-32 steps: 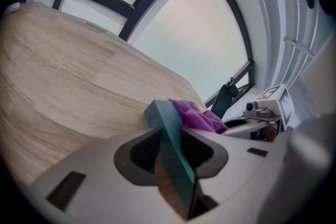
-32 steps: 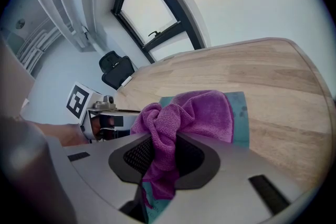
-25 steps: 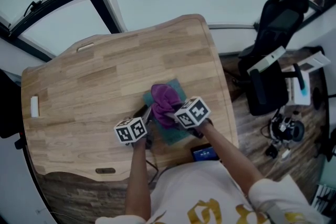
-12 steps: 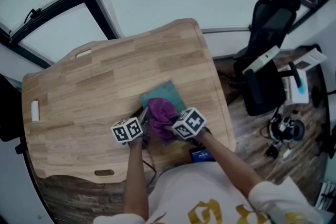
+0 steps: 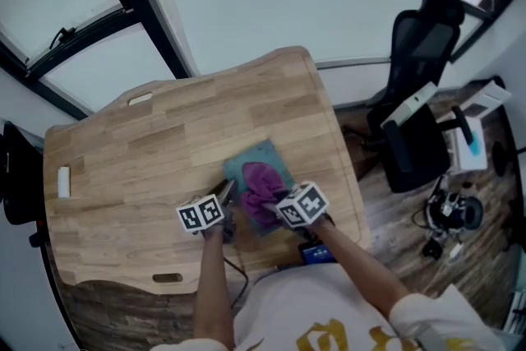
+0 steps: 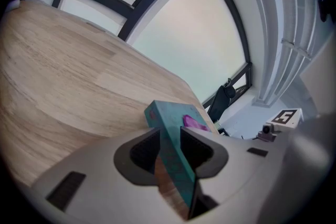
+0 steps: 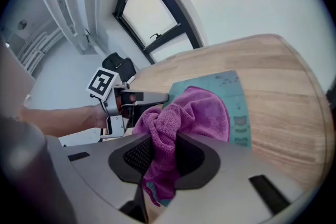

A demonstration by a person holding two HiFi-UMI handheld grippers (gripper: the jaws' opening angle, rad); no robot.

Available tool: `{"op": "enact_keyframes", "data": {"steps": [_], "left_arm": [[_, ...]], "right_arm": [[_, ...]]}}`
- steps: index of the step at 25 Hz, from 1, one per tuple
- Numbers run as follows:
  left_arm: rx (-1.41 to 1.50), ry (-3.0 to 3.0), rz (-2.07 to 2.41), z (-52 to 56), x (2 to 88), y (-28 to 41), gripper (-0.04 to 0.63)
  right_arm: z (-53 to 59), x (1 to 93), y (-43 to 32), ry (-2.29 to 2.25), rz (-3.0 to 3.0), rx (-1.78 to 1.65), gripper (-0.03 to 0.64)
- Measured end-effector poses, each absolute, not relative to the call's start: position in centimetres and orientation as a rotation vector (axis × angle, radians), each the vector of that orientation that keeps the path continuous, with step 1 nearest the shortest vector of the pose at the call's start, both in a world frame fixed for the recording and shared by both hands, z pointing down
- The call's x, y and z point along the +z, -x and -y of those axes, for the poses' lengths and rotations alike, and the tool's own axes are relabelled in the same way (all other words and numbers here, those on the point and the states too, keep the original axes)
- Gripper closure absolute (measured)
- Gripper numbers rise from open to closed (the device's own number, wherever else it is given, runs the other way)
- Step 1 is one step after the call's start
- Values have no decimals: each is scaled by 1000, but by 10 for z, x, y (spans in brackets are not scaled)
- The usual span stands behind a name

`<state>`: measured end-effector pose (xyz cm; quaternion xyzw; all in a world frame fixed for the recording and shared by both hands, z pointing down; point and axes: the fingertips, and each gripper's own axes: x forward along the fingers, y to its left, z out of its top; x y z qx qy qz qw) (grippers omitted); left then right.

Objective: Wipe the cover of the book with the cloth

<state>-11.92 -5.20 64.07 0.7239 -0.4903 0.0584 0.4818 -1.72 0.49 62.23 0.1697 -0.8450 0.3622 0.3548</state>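
Tongs on both sides are clamped shut: the left tongs pinch the edge of the book, and the right tongs grip the cloth.
Bunched into soft folds, the cloth is magenta microfibre; part of it is squeezed between the right jaws and the rest is spread on the book's cover. That cover is teal with small darker printed marks, and it lies flat with its near left edge between the left jaws. Under the book is a pale wooden surface with rounded corners; the book sits towards its near right part. Beyond the book, past the surface's far edge, black window frames cross pale panes. Right of the book, off the surface, a black office chair stands on a wood-plank floor.
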Motion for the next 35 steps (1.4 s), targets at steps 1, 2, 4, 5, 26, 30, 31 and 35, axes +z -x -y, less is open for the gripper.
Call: {"op": "enact_keyframes", "data": {"steps": [1,2,4,5,26,30,31,35], "left_arm": [[135,-1768,1219,52,636,123,472],[129,-1775,1247,51,631,126,473],[134,-1796,1301,50,620,131,472],[143,-1815,1323,49,614,132,473],[139,-2170,1668,2,473,105,594],[130,-2176,1696,-8,464,110,594],[116,-2173,1701,-9,462,111,594],[73,-2163,1698,-14,460,108,594]], "right_arm": [[2,618,13,-487,2206,904,520],[9,613,9,-539,2229,874,519],[23,603,-1,-643,2261,818,520],[28,599,-5,-685,2271,789,518],[20,455,-27,-1232,2516,270,522],[14,448,-27,-1267,2529,241,522],[13,447,-27,-1273,2532,232,522],[7,442,-28,-1271,2534,215,522]]}}
